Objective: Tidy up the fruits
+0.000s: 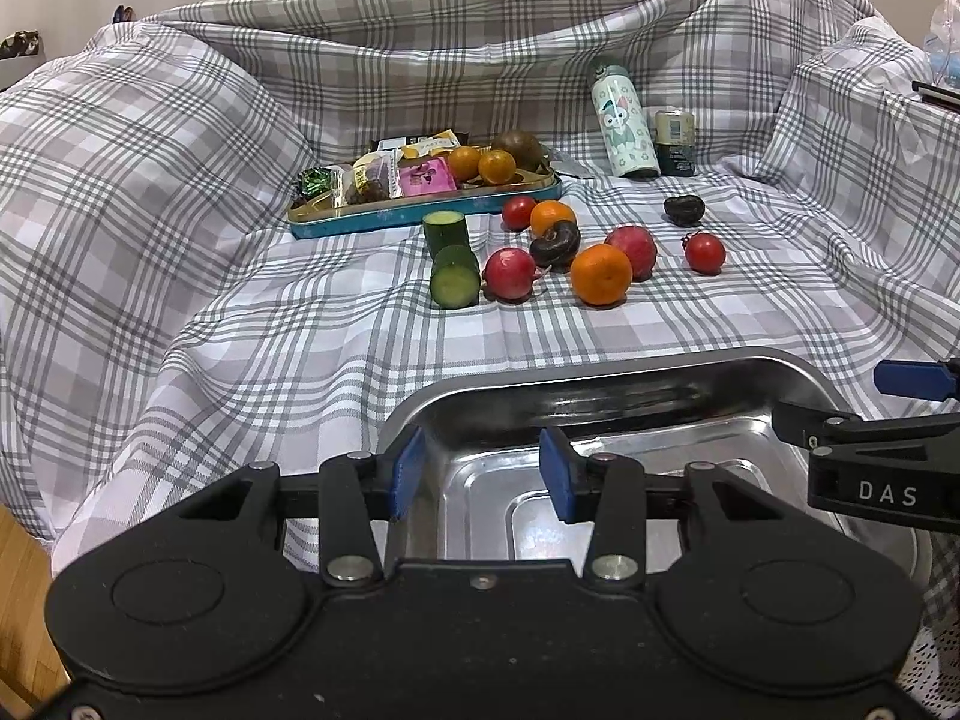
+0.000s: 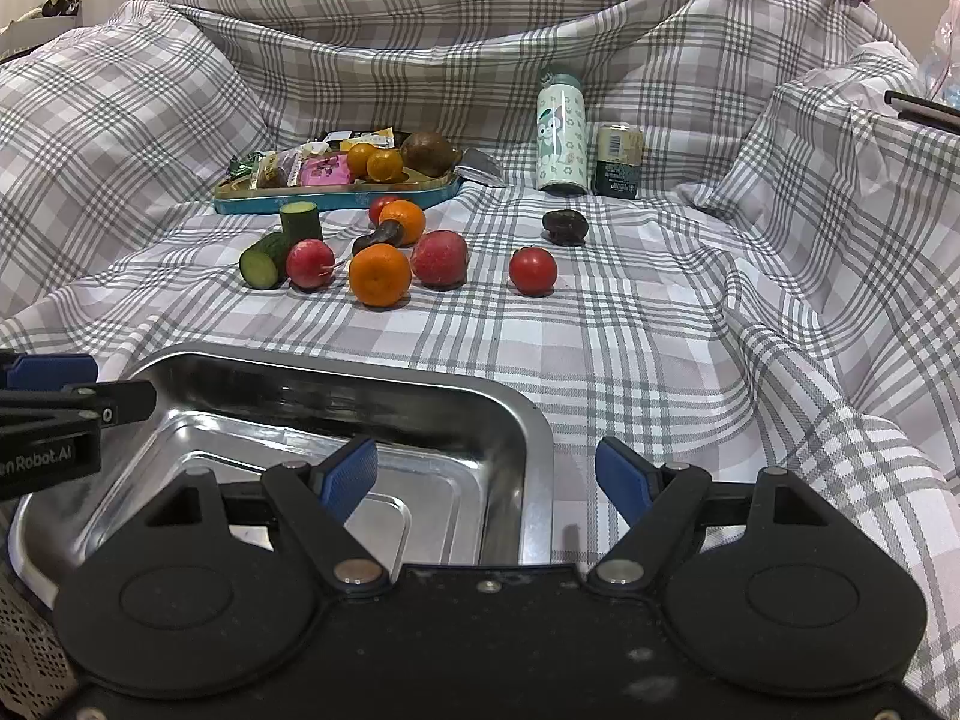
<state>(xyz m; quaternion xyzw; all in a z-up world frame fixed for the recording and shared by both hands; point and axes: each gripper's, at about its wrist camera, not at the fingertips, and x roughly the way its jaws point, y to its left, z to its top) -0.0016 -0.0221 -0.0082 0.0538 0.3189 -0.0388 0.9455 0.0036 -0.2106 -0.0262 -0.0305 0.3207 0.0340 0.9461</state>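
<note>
- Left gripper (image 1: 480, 474): jaws parted, nothing between the blue pads; it hovers over the near-left part of the steel tray (image 1: 600, 372).
- Right gripper (image 2: 486, 480): jaws spread wide and empty, straddling the tray's right rim (image 2: 540, 450) — left pad over the tray, right pad over cloth.
- Tray is shiny, rectangular with rounded corners and holds nothing; its near edge is hidden behind both gripper bodies.
- Fruit lies loose on the checked cloth (image 2: 660, 360), beyond the tray: a large orange mandarin (image 2: 380, 274) nearest, a smaller one (image 2: 405, 219) behind it, a red-pink round fruit (image 2: 439, 258) just beside the large one, and another with a thin tail (image 2: 309, 263) to the left.
- Two cut cucumber pieces (image 2: 264, 261) at the left of the cluster, one lying, one upright.
- A lone red tomato (image 2: 533, 270) sits apart on the right; a second tomato (image 1: 518, 212) is half hidden behind the smaller mandarin.
- Two dark, lumpy items — one (image 1: 555, 243) inside the cluster, one (image 2: 564, 227) farther back — too dark to identify.
- Blue tin tray (image 1: 420, 213) behind holds snack packets, two small oranges (image 1: 480, 165) and a brown round fruit (image 1: 517, 147); packet print unreadable.
- Patterned bottle (image 2: 561, 141) and a dark can (image 2: 618, 159) stand at the back right.
- Cloth rises in folds all round, concealing whatever lies under it.
</note>
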